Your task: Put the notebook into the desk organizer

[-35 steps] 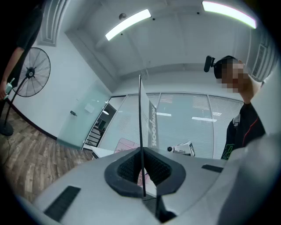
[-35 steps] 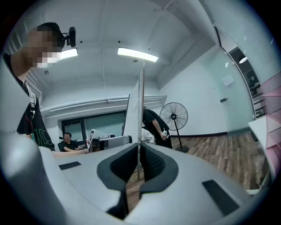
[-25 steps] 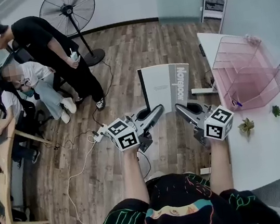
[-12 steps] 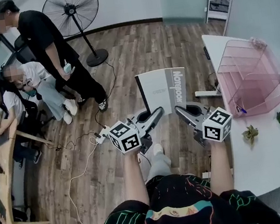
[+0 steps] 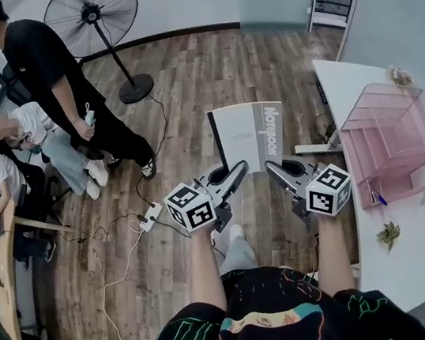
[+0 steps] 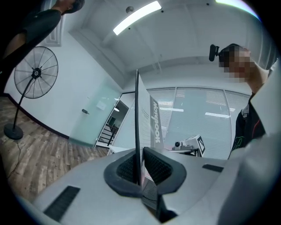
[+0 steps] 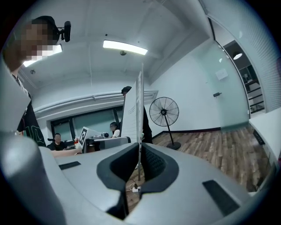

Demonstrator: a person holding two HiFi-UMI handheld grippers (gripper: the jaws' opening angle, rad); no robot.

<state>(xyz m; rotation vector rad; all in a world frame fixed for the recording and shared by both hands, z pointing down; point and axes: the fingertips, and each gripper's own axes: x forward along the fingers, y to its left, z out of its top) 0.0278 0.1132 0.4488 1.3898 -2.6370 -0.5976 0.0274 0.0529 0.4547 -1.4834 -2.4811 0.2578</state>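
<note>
You pinch the notebook by its bottom edge, left gripper and right gripper both clamped on it, so it stands upright over the floor, probably to drop in edge-first. The organizer sits toward the desk's far end (nothing blocks the way); a plant stands nearer you.

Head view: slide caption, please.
Left hand-held gripper and right hand-held gripper clamp the notebook by its near edge over the floor; the desk organizer sits on the white desk.
</note>
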